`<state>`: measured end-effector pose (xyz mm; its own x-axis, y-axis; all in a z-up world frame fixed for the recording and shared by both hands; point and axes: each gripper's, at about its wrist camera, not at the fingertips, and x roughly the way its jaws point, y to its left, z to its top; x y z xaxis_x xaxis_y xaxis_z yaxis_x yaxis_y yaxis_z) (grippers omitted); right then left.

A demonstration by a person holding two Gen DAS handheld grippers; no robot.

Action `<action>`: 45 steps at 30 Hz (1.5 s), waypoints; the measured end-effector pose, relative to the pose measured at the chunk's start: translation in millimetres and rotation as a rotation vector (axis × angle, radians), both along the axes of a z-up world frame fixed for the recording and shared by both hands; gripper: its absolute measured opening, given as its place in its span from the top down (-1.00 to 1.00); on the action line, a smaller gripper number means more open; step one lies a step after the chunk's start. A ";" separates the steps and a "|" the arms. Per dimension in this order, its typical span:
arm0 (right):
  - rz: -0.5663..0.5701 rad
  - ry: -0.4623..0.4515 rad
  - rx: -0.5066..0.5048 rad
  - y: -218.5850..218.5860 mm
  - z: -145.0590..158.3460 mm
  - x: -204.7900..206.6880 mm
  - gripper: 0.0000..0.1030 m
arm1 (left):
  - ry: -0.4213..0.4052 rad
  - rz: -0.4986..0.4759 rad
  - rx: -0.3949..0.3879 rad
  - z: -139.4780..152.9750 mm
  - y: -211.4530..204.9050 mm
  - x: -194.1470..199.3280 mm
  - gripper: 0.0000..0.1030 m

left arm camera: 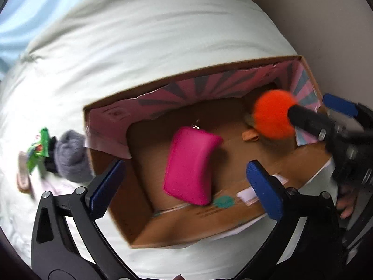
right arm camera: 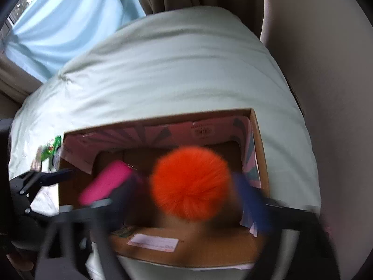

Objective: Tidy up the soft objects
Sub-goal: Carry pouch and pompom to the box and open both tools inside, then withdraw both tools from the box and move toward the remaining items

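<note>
An open cardboard box (left arm camera: 139,231) lies on a pale bed cover. A pink padded pouch (left arm camera: 190,165) lies on the box floor. My left gripper (left arm camera: 184,186) is open and empty, just above the box's near left side. An orange fluffy pom-pom (left arm camera: 274,114) hangs over the box's right end, between the fingers of my right gripper (left arm camera: 310,114). In the right wrist view the pom-pom (right arm camera: 190,183) sits between the blurred fingers of my right gripper (right arm camera: 186,193); the jaws are spread wider than it and whether they grip it is unclear. The pouch (right arm camera: 105,182) shows at left.
A grey knitted item (left arm camera: 72,156), a green packet (left arm camera: 38,149) and a pinkish item (left arm camera: 23,175) lie on the bed cover (left arm camera: 139,46) left of the box. A light blue curtain (right arm camera: 70,23) hangs behind the bed. A plain wall (right arm camera: 338,93) is on the right.
</note>
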<state>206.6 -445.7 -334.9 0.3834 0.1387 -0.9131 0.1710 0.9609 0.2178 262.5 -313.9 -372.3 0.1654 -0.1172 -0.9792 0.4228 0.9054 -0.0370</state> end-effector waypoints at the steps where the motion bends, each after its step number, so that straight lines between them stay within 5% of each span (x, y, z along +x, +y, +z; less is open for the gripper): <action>1: -0.014 0.003 0.005 -1.8 0.6 -1.0 -0.99 | 0.008 0.001 -0.004 0.6 3.6 -2.6 -0.99; 18: -0.027 -0.070 -0.045 11.9 59.4 -34.5 -0.99 | -0.054 0.040 -0.084 63.9 32.1 -24.8 -0.99; 34: -0.016 -0.235 -0.113 50.9 187.3 -98.0 -0.99 | -0.276 0.104 -0.145 205.3 82.6 -92.1 -0.99; 45: 0.069 -0.388 -0.140 118.3 258.9 -142.2 -0.99 | -0.458 0.216 -0.167 286.5 179.0 -142.3 -0.99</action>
<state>64.3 -327.4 -76.0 0.6971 0.0605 -0.7144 0.0364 0.9922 0.1196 120.2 -134.9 -85.8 0.6091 -0.1807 -0.7722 0.2335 0.9714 -0.0431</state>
